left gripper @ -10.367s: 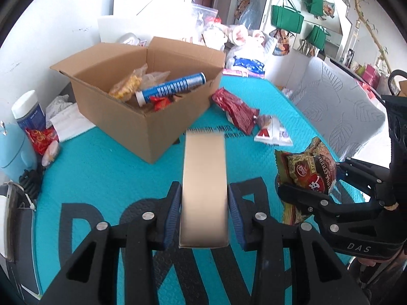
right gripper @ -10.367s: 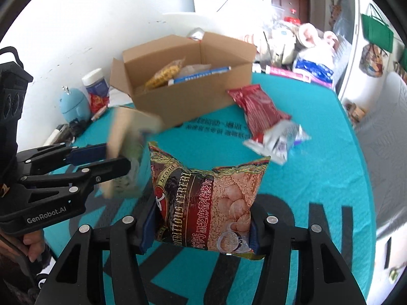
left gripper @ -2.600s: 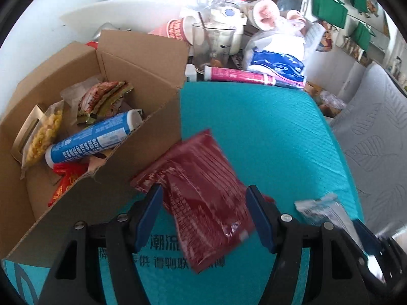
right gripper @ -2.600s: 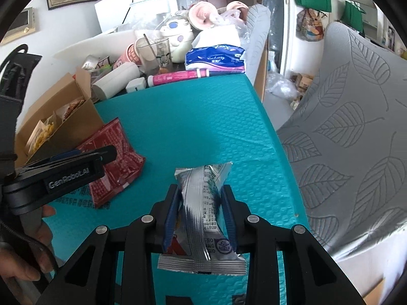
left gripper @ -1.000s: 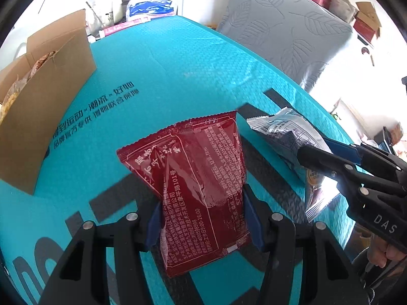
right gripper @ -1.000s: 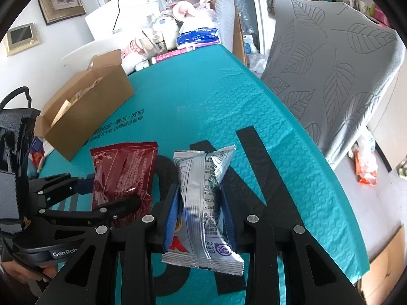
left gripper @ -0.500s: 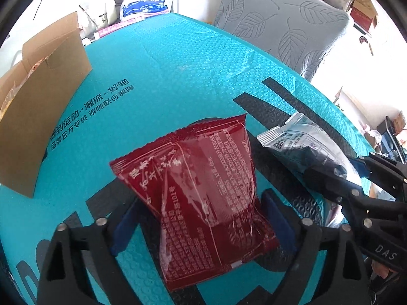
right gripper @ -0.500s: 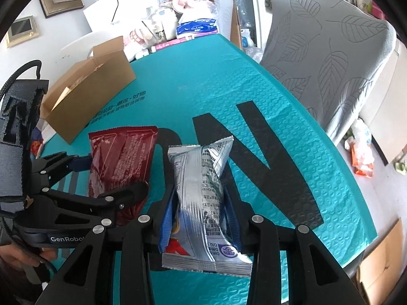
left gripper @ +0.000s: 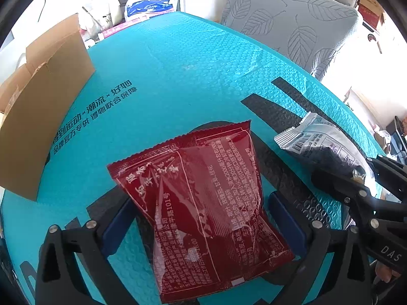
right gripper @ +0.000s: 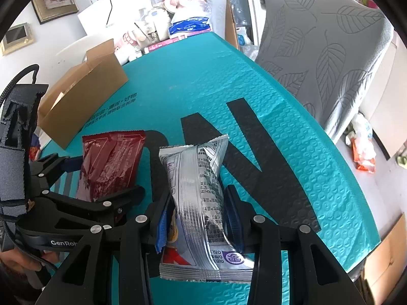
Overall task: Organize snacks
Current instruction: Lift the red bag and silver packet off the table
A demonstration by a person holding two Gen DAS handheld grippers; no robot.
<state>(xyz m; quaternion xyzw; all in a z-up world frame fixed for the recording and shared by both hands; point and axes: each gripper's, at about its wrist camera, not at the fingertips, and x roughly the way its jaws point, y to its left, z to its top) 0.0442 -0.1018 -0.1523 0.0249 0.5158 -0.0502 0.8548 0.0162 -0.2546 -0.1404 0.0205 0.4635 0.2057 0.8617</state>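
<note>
A dark red snack pouch lies on the teal mat between the spread fingers of my left gripper, which is open and does not press it. The pouch also shows in the right wrist view. My right gripper is shut on a silver snack packet, held just above the mat to the right of the red pouch. The silver packet shows in the left wrist view. The cardboard box stands at the far left, its contents mostly hidden.
A grey leaf-patterned chair stands along the mat's right edge. Clutter of bags, cups and a blue tissue pack sits at the far end of the table. The box wall is close on the left in the left wrist view.
My left gripper's fingers have spread wide and let go of the red pouch, which now rests on the mat. My right gripper still holds the silver packet and has lowered it toward the mat.
</note>
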